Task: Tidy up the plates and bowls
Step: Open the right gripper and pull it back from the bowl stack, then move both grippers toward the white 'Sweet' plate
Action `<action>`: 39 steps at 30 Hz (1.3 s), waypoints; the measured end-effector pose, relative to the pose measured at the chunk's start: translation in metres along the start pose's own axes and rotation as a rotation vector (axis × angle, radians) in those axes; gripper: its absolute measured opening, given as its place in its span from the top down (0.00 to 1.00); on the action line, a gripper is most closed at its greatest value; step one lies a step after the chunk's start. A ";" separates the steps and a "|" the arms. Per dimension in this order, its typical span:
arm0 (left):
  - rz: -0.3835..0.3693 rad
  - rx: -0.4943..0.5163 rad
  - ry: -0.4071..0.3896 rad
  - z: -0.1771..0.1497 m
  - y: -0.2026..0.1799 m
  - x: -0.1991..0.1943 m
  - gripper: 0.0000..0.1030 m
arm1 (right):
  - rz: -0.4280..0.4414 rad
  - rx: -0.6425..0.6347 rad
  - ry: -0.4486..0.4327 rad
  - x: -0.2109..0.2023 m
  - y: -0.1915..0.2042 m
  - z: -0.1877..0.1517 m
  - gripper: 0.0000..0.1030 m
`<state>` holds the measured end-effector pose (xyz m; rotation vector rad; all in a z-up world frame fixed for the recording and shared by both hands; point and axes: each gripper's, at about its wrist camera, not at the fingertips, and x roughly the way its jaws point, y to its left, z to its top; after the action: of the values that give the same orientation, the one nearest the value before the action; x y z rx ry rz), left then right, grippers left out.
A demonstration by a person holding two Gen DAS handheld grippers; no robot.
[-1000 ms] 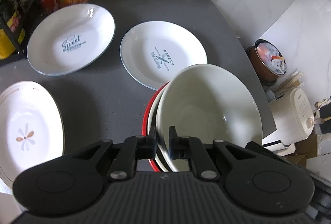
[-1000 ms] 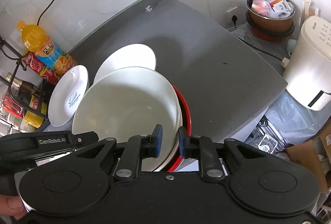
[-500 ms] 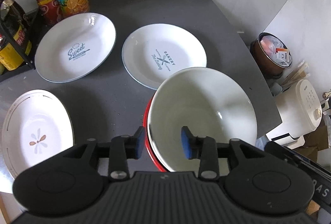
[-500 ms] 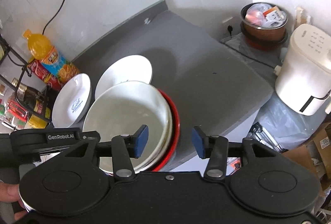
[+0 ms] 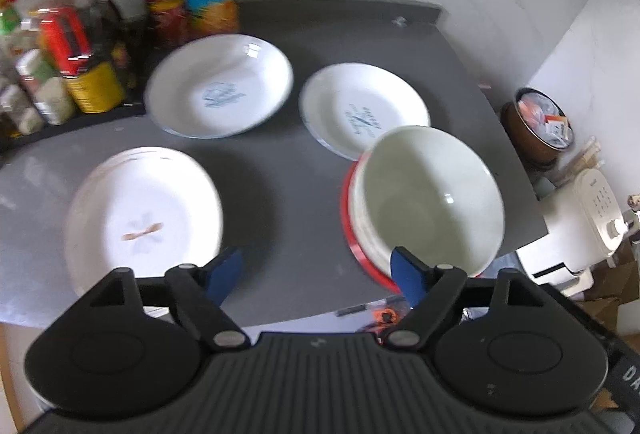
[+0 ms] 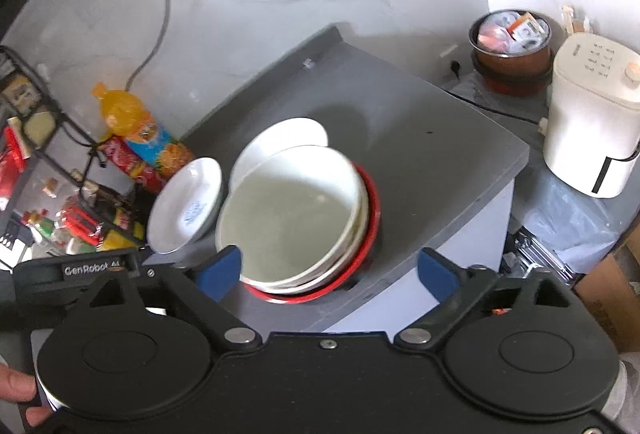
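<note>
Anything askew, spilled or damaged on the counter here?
The bowl stack sits unevenly nested, the top bowl shifted off the red bowl, close to the counter's front edge. No spills or breakage visible.

Motion blur is smearing the left wrist view, so the blue print on the deep plate (image 5: 219, 85) and the small plate (image 5: 364, 109) is not reading, nor are labels on the bottles and jars (image 5: 60, 45) at the left edge. The white bowl (image 5: 428, 197) is covering most of the red plate (image 5: 347, 218) and the bowls nested under it, count unclear, while the left gripper body is cutting off the flower plate (image 5: 140, 213) near edge. In the right wrist view the white bowl is hiding part of the small plate (image 6: 280, 137), and the cardboard box (image 6: 612, 298) is running off the frame
</note>
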<state>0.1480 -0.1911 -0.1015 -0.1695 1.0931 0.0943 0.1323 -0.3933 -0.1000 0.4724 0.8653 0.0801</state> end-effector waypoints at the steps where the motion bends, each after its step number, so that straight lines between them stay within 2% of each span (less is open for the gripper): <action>1: 0.012 -0.004 -0.012 -0.004 0.007 -0.008 0.18 | 0.006 -0.007 -0.006 -0.004 0.005 -0.003 0.05; 5: 0.049 -0.023 -0.033 -0.016 0.029 -0.029 0.14 | 0.045 -0.030 -0.020 -0.017 0.019 -0.011 0.01; 10: 0.080 -0.061 -0.055 -0.030 0.054 -0.050 0.12 | 0.055 -0.123 -0.038 -0.034 0.042 -0.020 0.00; 22: 0.114 -0.128 -0.122 -0.058 0.094 -0.091 0.12 | 0.128 -0.185 0.001 -0.048 0.069 -0.042 0.00; 26: 0.105 -0.155 -0.122 -0.064 0.106 -0.095 0.12 | 0.138 -0.244 0.013 -0.046 0.083 -0.049 0.00; 28: 0.127 -0.170 -0.143 -0.068 0.112 -0.098 0.12 | 0.148 -0.274 0.023 -0.044 0.091 -0.051 0.00; 39: 0.149 -0.175 -0.149 -0.075 0.147 -0.088 0.12 | 0.163 -0.443 0.078 -0.015 0.145 -0.070 0.01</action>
<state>0.0185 -0.0596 -0.0704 -0.2337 0.9471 0.3321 0.0882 -0.2417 -0.0654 0.1237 0.8540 0.4333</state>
